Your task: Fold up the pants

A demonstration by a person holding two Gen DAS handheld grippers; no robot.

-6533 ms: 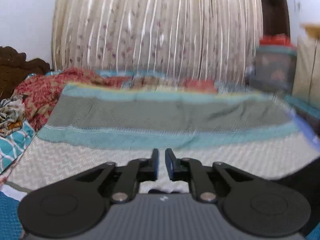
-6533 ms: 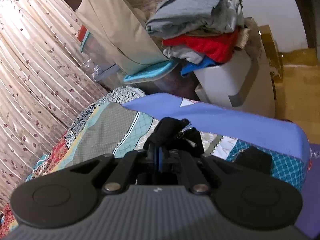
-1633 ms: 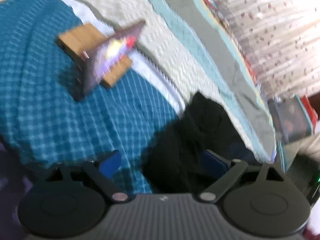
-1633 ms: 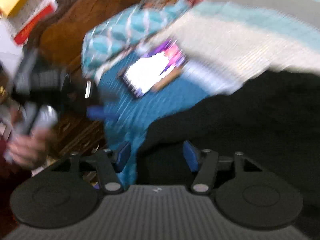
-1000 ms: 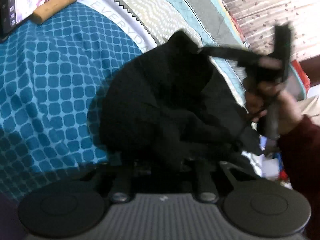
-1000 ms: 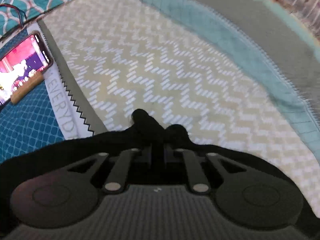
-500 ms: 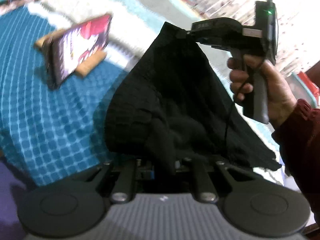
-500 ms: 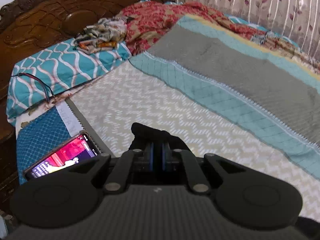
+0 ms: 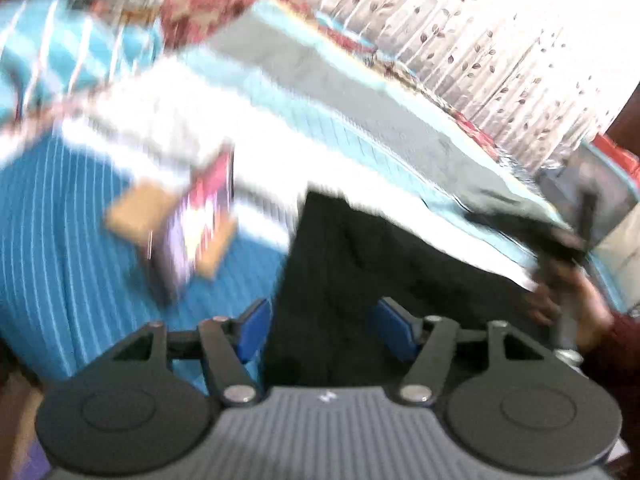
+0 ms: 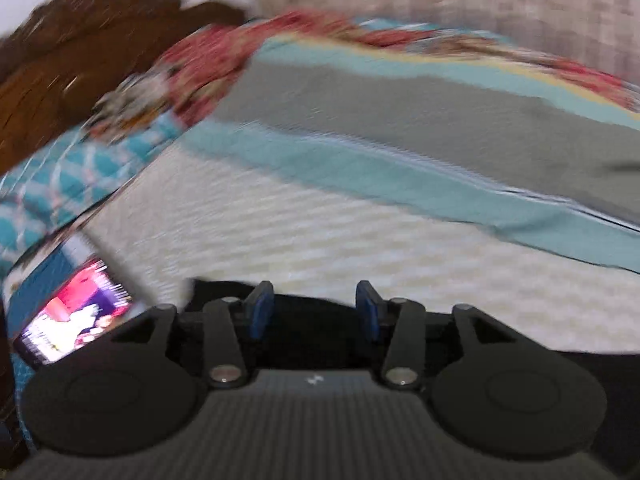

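Note:
The black pants (image 9: 360, 264) lie spread on the bed, running from under my left gripper toward the right. My left gripper (image 9: 326, 330) is open, its blue pads on either side of the near end of the pants. In the right wrist view the pants (image 10: 312, 308) show as a dark edge just past the fingers. My right gripper (image 10: 310, 312) is open over that edge, holding nothing. It also shows in the left wrist view (image 9: 560, 248), blurred, in a hand at the far right. Both views are motion-blurred.
A phone (image 9: 200, 216) with a lit screen leans on a wooden stand on the blue checked sheet, left of the pants; it also shows in the right wrist view (image 10: 76, 316). A striped quilt (image 10: 400, 152) covers the bed. A wooden headboard (image 10: 80, 48) and curtains (image 9: 480, 40) stand behind.
Both grippers have opened and let go of the pants. The pants, held up in the air half a second ago, now lie flat on the bed.

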